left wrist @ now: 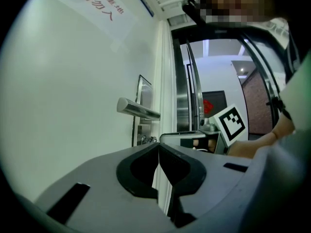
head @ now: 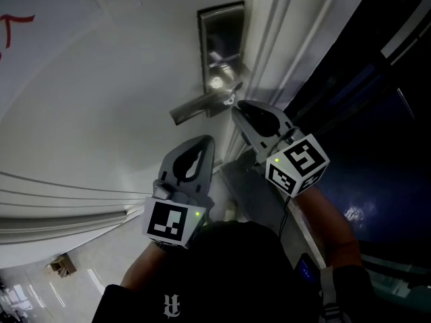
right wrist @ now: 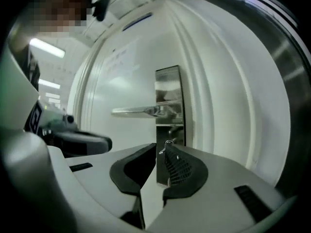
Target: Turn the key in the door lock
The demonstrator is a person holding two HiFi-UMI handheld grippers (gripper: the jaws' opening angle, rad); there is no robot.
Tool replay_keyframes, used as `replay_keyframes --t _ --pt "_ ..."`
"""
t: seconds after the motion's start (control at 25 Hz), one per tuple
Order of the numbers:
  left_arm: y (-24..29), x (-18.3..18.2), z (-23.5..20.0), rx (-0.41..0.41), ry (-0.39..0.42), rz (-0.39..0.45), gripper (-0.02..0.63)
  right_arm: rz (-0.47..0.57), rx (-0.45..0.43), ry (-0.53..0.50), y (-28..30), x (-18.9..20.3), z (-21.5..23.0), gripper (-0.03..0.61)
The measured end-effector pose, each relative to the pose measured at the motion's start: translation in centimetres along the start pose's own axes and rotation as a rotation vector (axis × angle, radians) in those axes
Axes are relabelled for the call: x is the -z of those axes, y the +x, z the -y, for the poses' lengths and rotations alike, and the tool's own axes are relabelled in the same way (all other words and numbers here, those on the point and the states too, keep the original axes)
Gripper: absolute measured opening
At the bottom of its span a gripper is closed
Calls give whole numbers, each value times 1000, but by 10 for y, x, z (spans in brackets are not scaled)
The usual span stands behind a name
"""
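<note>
Head view: white door, steel lock plate, key, possibly glass beside

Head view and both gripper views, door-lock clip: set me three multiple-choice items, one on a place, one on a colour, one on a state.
1. Where does the key sit against the lever handle?
A. above it
B. below it, in the lock plate
C. on the floor

2. What colour is the door?
A. red
B. green
C. white

3. How is the left hand-held gripper?
A. jaws together, empty
B. clamped on the handle
C. jaws wide apart

Answers:
1 B: the right gripper view shows the key under the handle, on the same plate.
2 C: the door panel is white in every view.
3 A: its own view shows the jaws meeting with nothing between them.
</note>
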State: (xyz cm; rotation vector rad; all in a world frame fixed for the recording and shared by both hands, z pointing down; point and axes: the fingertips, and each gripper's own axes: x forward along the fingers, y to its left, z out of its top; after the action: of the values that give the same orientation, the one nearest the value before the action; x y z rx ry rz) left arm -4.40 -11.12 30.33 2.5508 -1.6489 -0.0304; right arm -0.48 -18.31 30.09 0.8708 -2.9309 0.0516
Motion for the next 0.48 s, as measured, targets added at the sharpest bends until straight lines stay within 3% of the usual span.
replay_keyframes --t 0.12,0.32,0.4,0.48 --pt "-1 0 1 4 9 -5 8 -65 54 -362 -2 3 -6 38" --pt "-3 -3 1 -11 -1 12 8 -164 199 -1197 -1 12 -7 38" --pt "-5 -4 -1 -16 0 15 8 -187 229 -1417 2 16 -5 38" --pt "-7 -4 -3 -21 -3 18 8 -196 234 -1530 3 18 -3 38"
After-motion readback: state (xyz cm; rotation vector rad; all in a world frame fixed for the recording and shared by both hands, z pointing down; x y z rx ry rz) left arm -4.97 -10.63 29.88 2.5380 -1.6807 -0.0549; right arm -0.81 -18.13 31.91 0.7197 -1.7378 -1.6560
